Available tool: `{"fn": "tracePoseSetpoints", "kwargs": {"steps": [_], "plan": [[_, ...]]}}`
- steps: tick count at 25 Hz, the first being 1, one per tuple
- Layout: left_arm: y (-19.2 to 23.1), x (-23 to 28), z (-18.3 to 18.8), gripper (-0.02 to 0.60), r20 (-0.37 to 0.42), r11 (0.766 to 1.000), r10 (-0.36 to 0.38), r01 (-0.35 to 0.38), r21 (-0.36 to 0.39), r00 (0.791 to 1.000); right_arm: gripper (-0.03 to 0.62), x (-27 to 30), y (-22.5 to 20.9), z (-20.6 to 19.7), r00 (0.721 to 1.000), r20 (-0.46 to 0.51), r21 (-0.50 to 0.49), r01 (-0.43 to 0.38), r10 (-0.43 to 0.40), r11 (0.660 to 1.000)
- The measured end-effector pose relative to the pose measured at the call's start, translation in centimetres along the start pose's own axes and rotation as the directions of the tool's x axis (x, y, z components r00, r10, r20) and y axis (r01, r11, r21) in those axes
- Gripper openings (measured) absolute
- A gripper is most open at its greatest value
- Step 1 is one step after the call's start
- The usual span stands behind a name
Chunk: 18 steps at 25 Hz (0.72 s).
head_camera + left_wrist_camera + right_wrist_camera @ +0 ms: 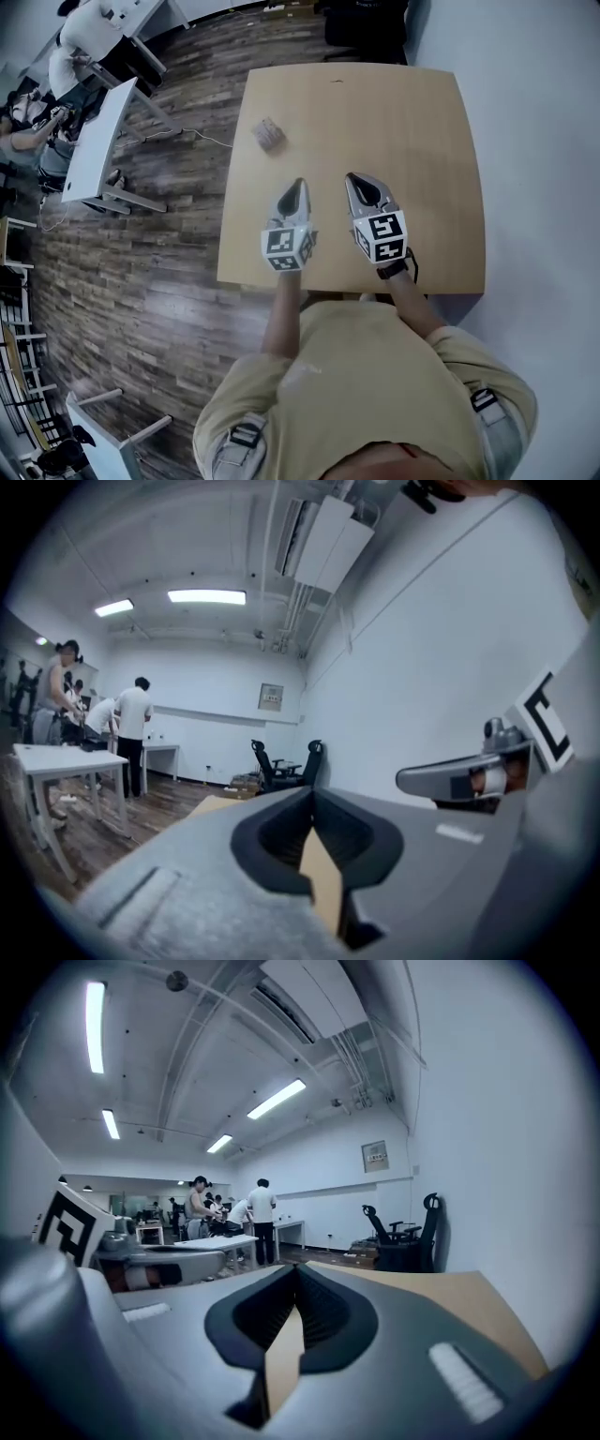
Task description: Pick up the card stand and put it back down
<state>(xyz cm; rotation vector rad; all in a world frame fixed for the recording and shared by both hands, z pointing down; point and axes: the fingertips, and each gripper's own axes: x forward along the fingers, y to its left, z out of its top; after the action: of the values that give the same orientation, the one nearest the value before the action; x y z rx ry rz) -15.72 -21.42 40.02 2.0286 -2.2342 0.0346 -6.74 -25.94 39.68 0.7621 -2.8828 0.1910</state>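
The card stand (268,134) is seen resting on the light wooden table (422,141), in its far left part, close to the left edge. It is untouched and lies ahead of the left gripper (298,186), slightly to that gripper's left and well apart from it. The left gripper's jaws are seen pressed together at the tips, with nothing held between them. The right gripper (354,180) is held just beside it over the near half of the table, its jaws likewise brought together and empty. Both are pointed away from the person. A wood-plank floor (141,281) is noted around the table, with a white desk (94,141) and several people (80,37) to the far left.
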Motion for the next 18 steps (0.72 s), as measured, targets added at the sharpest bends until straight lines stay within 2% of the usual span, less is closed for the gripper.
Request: {"fn": "tracePoseSetpoints", "kwargs": {"steps": [3,5,14,18], "plan": [[-2.1,-2.5,1.2,0.002,0.034,0.997,0.037,-0.039,0.063,0.999,0.005,-2.9,-0.7,0.1,0.998,0.042,-0.006,0.055,-0.054,0.998],[-3.2,-3.8,1.4,0.002,0.042,0.996,0.048,-0.051,0.079,0.998,0.005,-4.7,-1.0,0.2,0.995,0.067,-0.019,0.071,-0.069,0.997],[-5.4,-5.8,-0.1,0.002,0.035,0.993,0.089,-0.091,0.075,0.995,0.005,-9.1,-2.0,-1.3,0.994,0.067,-0.017,0.087,-0.086,0.996],[-5.9,-5.9,-1.3,0.002,-0.011,0.994,0.085,-0.084,0.073,0.996,0.005,-9.6,-2.1,-1.8,0.995,0.055,-0.013,0.081,-0.08,0.997]]}}
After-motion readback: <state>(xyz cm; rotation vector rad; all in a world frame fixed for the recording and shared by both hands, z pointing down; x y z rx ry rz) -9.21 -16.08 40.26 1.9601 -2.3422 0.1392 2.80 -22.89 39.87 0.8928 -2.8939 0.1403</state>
